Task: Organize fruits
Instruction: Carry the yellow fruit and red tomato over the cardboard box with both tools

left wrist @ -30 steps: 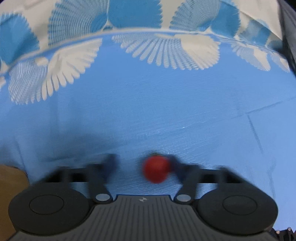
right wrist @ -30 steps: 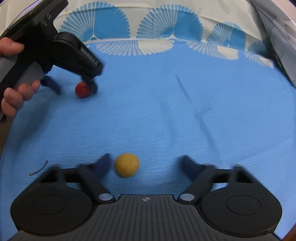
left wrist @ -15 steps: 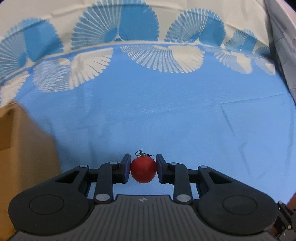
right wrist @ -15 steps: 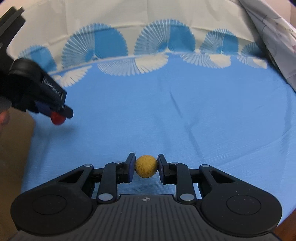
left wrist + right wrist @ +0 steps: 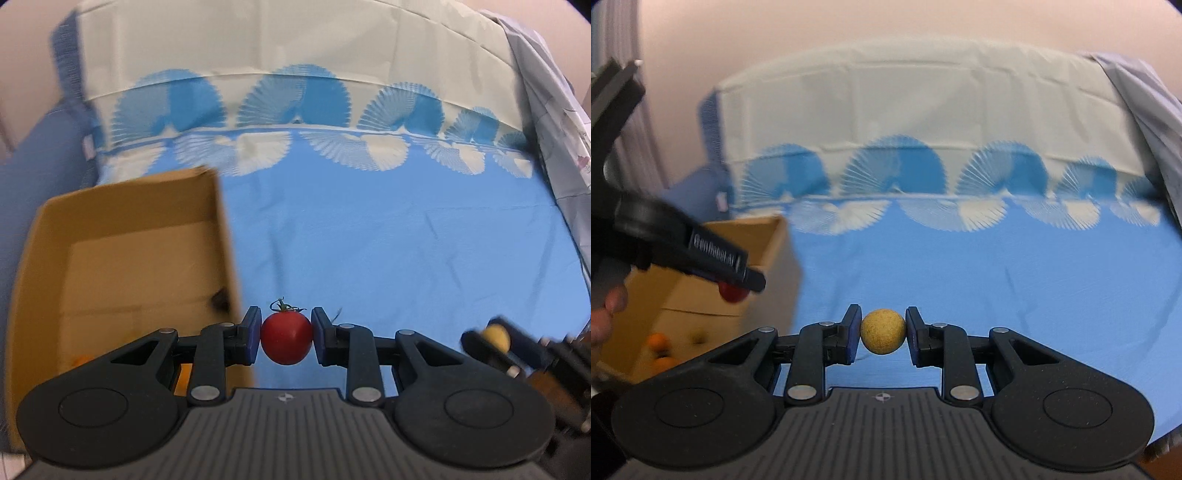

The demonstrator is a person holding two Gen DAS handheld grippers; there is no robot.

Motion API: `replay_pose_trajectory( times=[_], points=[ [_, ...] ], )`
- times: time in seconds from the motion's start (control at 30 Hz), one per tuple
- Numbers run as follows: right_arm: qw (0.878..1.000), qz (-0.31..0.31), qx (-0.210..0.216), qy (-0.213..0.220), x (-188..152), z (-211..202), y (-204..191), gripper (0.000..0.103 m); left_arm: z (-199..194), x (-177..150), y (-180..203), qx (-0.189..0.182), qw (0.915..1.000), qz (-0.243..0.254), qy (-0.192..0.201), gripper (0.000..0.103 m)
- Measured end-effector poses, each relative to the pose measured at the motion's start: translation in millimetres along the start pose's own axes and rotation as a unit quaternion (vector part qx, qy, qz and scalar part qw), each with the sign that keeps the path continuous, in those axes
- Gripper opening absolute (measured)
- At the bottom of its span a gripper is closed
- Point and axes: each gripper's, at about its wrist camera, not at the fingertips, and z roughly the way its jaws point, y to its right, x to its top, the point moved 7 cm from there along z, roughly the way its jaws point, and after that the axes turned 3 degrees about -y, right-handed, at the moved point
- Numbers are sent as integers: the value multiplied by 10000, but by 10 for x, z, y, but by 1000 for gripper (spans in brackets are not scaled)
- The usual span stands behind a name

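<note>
My left gripper (image 5: 286,341) is shut on a red tomato (image 5: 286,342) with a green stem, held above the blue cloth beside the right wall of an open cardboard box (image 5: 122,273). My right gripper (image 5: 882,332) is shut on a small yellow round fruit (image 5: 882,332), held above the cloth. In the right wrist view the left gripper (image 5: 733,288) with the tomato (image 5: 731,293) is at the left, over the box (image 5: 713,295). In the left wrist view the yellow fruit (image 5: 496,336) shows blurred at the lower right.
A few orange fruits (image 5: 659,341) lie on the box floor. A blue cloth (image 5: 406,251) with a white fan pattern covers the surface. A grey cloth (image 5: 550,110) hangs at the right edge. A pale wall stands behind.
Both grippers closed on their fruits, the left on the tomato, the right on the yellow fruit, and lifted them off the cloth. Both have moved left toward the cardboard box.
</note>
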Motion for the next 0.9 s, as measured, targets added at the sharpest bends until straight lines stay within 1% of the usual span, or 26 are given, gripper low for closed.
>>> replay_pose_trajectory(
  times=[0.13, 0.3, 0.37, 0.5, 0.6, 0.73, 0.9],
  points=[
    [9991, -242, 320, 112, -19, -352, -305, 27, -366, -372, -279, 89, 9998, -159, -38, 32],
    [9962, -446, 752, 46, -182, -712, -708, 27, -763, -874, -638, 227, 9990, -374, -15, 32],
    [9943, -577, 895, -3, -271, -832, -872, 27, -904, -1067, -755, 264, 9986, -465, 0, 32],
    [9907, -843, 1065, -32, -380, -1011, -1123, 27, -1076, -1390, -962, 214, 9968, -765, -61, 32],
    [9881, -1022, 1152, 36, -394, -1128, -1278, 27, -1178, -1566, -1091, 259, 9953, -935, -45, 33],
    [9847, -1216, 1241, 110, -406, -1203, -1437, 27, -1274, -1720, -1203, 325, 9939, -1055, 20, 33],
    [9815, -1390, 1314, 77, -417, -1212, -1569, 27, -1289, -1788, -1272, 300, 9922, -1207, 36, 32]
  ],
)
